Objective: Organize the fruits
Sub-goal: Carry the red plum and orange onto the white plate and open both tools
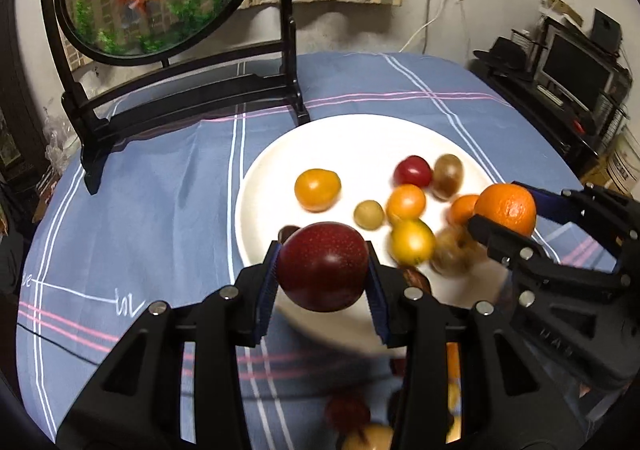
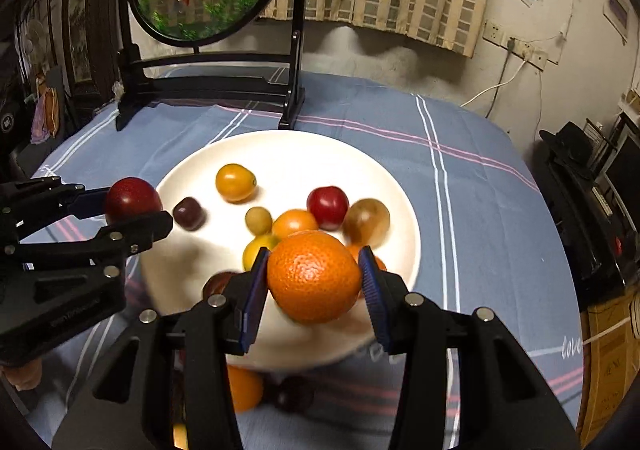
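Both tongs are loaded: the left gripper pinches a dark red plum between its blue pads, and the right gripper clamps an orange, each above the near rim of the white plate. On the plate lie small tomatoes, yellow, orange, red and brownish. More fruit sits on the blue tablecloth below.

Left tongs and right tongs each clamp round fruit, side by side.

Plum and orange held (aloft)
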